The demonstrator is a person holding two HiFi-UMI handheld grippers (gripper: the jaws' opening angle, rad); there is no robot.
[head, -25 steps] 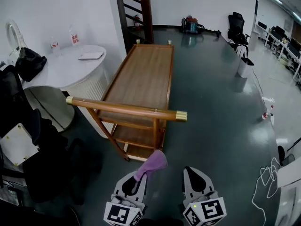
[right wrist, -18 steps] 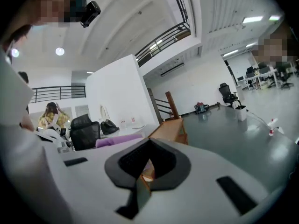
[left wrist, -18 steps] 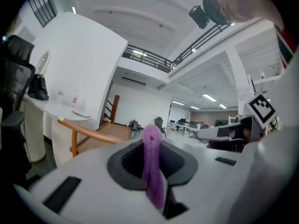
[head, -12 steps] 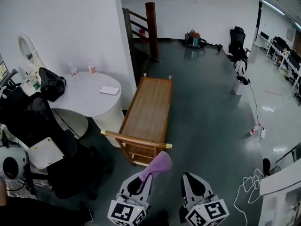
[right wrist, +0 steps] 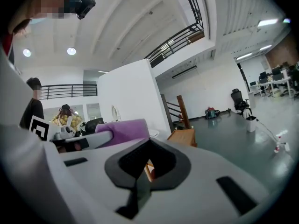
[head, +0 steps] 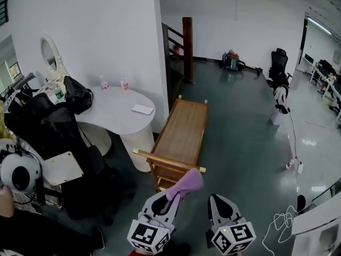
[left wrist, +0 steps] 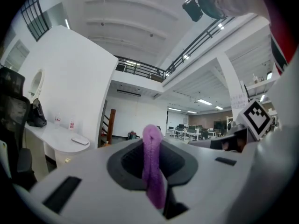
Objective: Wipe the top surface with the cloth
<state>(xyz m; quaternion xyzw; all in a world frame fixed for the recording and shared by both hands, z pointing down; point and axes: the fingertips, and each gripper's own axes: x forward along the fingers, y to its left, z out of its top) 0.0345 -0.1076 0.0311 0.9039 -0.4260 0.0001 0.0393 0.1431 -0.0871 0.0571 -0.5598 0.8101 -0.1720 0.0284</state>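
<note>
A long wooden cart [head: 184,127] with a brass-tipped handle rail stands on the dark floor ahead, and its top surface is bare. A purple cloth [head: 185,184] sticks up from my left gripper [head: 173,197], which is shut on it, low in the head view and short of the cart's near end. In the left gripper view the cloth [left wrist: 152,171] hangs pinched between the jaws. My right gripper [head: 217,201] is beside it, shut with nothing in it. In the right gripper view the cloth [right wrist: 122,130] and the cart [right wrist: 183,136] show beyond the right gripper [right wrist: 148,148].
A white round table [head: 114,113] with a flat white object [head: 143,109] and small bottles stands left of the cart. Black bags and a rack [head: 48,127] crowd the left. A stair post [head: 187,47] rises behind the cart. Cables [head: 282,220] lie on the floor at right.
The head view has pulled back and up, so the cart now looks smaller and farther away. Both grippers keep their places at the bottom, with the cloth still held.
</note>
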